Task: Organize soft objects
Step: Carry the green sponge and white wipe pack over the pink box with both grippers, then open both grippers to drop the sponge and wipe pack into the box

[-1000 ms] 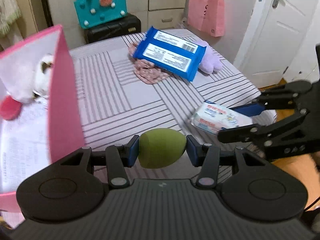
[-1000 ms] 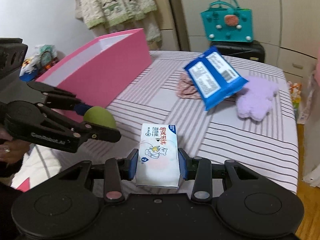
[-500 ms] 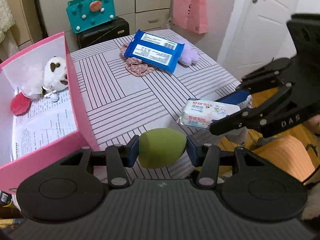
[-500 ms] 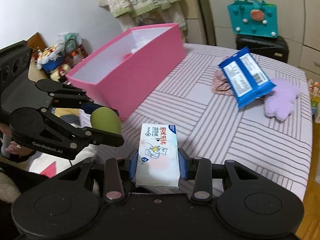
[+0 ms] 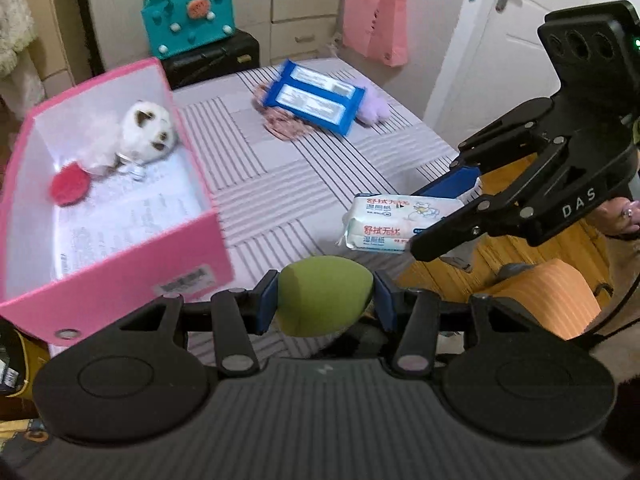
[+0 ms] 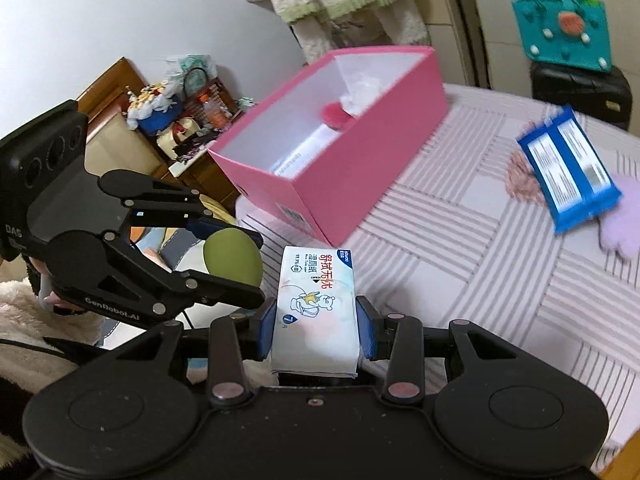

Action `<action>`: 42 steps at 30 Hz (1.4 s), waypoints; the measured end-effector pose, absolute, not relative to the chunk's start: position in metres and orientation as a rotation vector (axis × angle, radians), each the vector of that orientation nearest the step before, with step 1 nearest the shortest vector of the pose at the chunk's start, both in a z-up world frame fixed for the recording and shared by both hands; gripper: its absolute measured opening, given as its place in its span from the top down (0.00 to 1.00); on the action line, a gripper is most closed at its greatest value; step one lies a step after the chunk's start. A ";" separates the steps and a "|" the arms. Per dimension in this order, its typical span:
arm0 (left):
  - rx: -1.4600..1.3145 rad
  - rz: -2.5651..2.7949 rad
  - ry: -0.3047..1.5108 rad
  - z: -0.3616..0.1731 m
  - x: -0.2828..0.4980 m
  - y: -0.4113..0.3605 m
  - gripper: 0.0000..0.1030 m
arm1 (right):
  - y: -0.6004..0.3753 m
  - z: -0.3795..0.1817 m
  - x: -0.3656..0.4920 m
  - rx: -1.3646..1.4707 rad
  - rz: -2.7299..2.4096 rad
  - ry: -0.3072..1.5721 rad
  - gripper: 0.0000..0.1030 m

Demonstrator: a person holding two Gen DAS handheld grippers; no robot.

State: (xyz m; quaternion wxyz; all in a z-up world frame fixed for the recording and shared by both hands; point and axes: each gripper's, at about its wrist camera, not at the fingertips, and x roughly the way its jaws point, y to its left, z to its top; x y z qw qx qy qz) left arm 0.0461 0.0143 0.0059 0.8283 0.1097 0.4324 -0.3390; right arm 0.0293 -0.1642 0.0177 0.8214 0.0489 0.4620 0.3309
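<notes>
1. I had the left tongs [image 5: 325, 303] clamped on the sponge [image 5: 324, 296], held near the box [image 5: 120, 264]. 2. I had the right tongs [image 6: 316, 330] clamped on the wipes [image 6: 316, 308], above the surface [image 6: 480, 240] edge.

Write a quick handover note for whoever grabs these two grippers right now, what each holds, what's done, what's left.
Left gripper: shut on the green sponge.
Right gripper: shut on the white wipes pack.
Both hang near the bed's front edge, short of the pink box.
Done: white plush toy and red pompom are in the box.
Left: box both held items, then the blue pack, floral cloth and purple plush on the bed.
</notes>
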 end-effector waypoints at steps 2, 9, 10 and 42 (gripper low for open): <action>0.224 -0.700 0.891 0.012 0.049 0.022 0.53 | -0.158 0.026 0.034 0.080 0.723 0.963 0.56; 0.089 -0.631 0.801 0.027 0.078 0.061 0.53 | -0.137 0.046 0.061 -0.021 0.757 0.856 0.56; 0.070 -0.622 0.799 0.027 0.086 0.065 0.53 | -0.133 0.046 0.066 -0.041 0.761 0.841 0.56; -0.012 -0.280 1.059 -0.056 0.300 0.096 0.52 | -0.004 -0.014 0.229 -0.784 0.905 0.833 0.56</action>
